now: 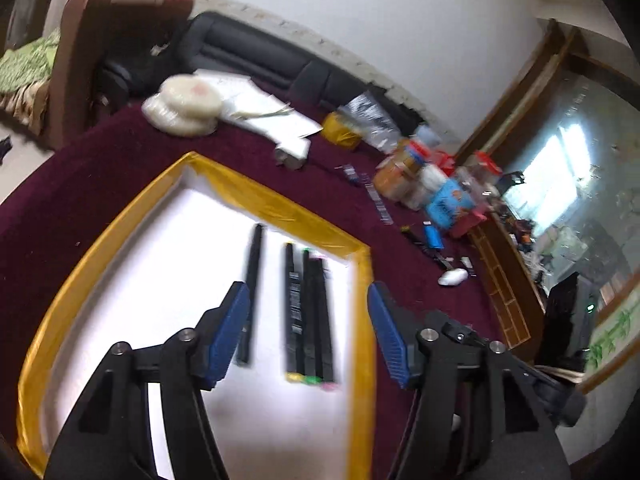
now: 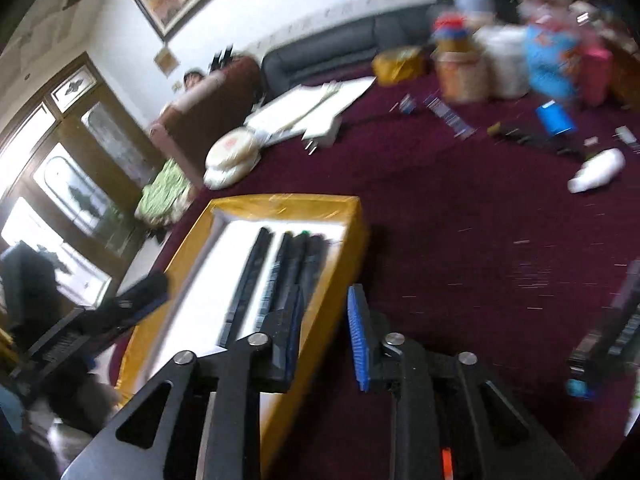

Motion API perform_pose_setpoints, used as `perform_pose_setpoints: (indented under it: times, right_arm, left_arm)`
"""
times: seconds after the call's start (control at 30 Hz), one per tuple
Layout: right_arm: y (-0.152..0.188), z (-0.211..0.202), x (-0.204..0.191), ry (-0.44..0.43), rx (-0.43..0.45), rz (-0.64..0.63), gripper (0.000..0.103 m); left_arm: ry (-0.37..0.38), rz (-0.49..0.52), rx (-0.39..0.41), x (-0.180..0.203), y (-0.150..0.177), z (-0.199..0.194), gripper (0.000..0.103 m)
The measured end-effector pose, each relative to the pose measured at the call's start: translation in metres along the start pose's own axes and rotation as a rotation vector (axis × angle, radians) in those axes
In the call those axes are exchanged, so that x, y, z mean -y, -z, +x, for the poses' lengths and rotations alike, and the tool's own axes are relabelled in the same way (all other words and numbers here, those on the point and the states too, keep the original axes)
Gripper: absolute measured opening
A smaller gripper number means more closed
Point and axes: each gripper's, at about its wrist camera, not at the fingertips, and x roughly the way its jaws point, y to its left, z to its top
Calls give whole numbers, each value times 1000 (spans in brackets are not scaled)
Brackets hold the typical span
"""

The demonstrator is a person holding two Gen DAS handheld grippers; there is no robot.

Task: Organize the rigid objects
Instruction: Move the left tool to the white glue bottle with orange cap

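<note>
A shallow white tray with a yellow taped rim (image 1: pixel 276 204) sits on a maroon tablecloth. Several black markers (image 1: pixel 308 312) lie side by side in it, and one black marker (image 1: pixel 251 292) lies apart to their left. My left gripper (image 1: pixel 308 332) is open and empty just above the markers. The tray (image 2: pixel 288 204) and markers (image 2: pixel 280 276) also show in the right wrist view. My right gripper (image 2: pixel 324 332) is open and empty over the tray's right rim. The other gripper (image 2: pixel 132 300) shows at the left there.
Jars, boxes and snack packs (image 1: pixel 432 184) crowd the table's far right. A white bottle (image 2: pixel 596 174), a blue item (image 2: pixel 554 118) and small dark items lie on the cloth. Papers (image 1: pixel 260 108) and a round white pack (image 1: pixel 184 104) lie at the back. A dark object (image 2: pixel 612 332) is at the right.
</note>
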Motion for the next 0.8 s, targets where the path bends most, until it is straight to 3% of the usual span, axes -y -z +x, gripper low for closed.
perform_pose_setpoints:
  times: [0.13, 0.23, 0.33, 0.53, 0.8]
  right_arm:
    - [14, -46, 23, 77, 148, 12, 29]
    - [27, -82, 45, 141, 256, 53, 46]
    - [37, -108, 68, 197, 318, 81, 50]
    - [51, -134, 119, 316, 364, 152, 50]
    - [71, -150, 191, 388, 370, 332, 50]
  left_arm:
    - [32, 66, 37, 40, 19, -20, 68]
    - [36, 126, 32, 68, 37, -23, 68]
    - [-13, 264, 9, 105, 61, -20, 68]
    - [-181, 500, 30, 158, 97, 1, 68]
    - [-303, 571, -51, 168, 115, 28, 68]
